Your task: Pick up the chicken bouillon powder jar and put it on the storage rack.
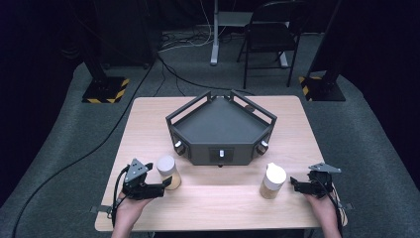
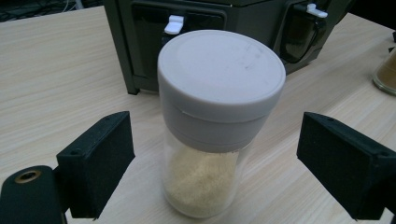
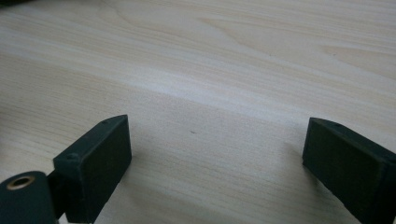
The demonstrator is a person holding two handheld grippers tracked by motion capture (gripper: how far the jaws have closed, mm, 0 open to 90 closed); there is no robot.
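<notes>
left gripper (image 2: pixel 215 158) apart, straddling pale jar (image 2: pixel 217 121) untouched | right gripper (image 3: pixel 217 163) apart over bare table (image 3: pixel 210 70)

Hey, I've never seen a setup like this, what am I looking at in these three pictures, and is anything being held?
A person sits at a wooden table with a handheld gripper in each hand. The top picture looks down from above; the other two come from cameras riding on each gripper. The left gripper has its jaws open on either side of a white-capped jar of pale grains, not touching it. The right gripper is open over bare table, beside a second jar. Behind the jars stands a dark angular tray. Nothing is held.
</notes>
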